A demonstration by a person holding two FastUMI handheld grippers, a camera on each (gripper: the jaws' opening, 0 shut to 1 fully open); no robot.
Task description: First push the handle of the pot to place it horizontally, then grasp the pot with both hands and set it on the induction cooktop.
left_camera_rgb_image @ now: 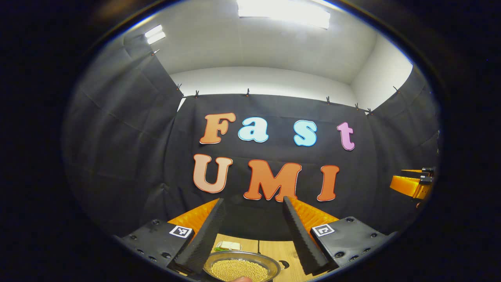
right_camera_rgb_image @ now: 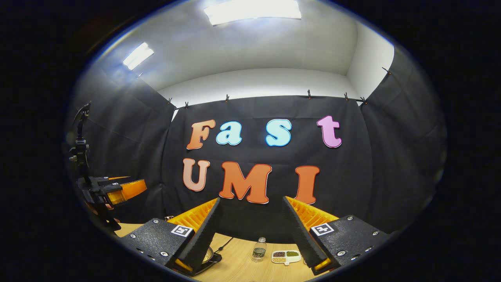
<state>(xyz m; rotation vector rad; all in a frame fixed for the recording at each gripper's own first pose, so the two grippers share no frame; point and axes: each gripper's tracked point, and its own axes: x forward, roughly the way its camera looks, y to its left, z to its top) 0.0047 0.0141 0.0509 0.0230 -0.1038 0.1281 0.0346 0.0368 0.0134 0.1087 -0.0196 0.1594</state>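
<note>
The pot (left_camera_rgb_image: 242, 268) is a round metal pan full of small yellow grains, low on the wooden table (left_camera_rgb_image: 270, 248) between and below my left gripper's fingers. A dark loop (left_camera_rgb_image: 283, 264) at its right rim may be the handle. My left gripper (left_camera_rgb_image: 254, 200) is raised above it, open and holding nothing. In the right gripper view, the pot (right_camera_rgb_image: 208, 255) peeks out behind one finger beside a dark flat piece (right_camera_rgb_image: 215, 258) with a cable; I cannot tell whether this is the cooktop. My right gripper (right_camera_rgb_image: 252, 200) is open and holding nothing.
A small water bottle (right_camera_rgb_image: 258, 249) and a white divided dish of beans (right_camera_rgb_image: 286, 256) stand on the table (right_camera_rgb_image: 242, 266). A pale small object (left_camera_rgb_image: 229, 246) lies behind the pot. The right gripper (left_camera_rgb_image: 415, 184) shows far right; the left gripper (right_camera_rgb_image: 113, 192) shows far left.
</note>
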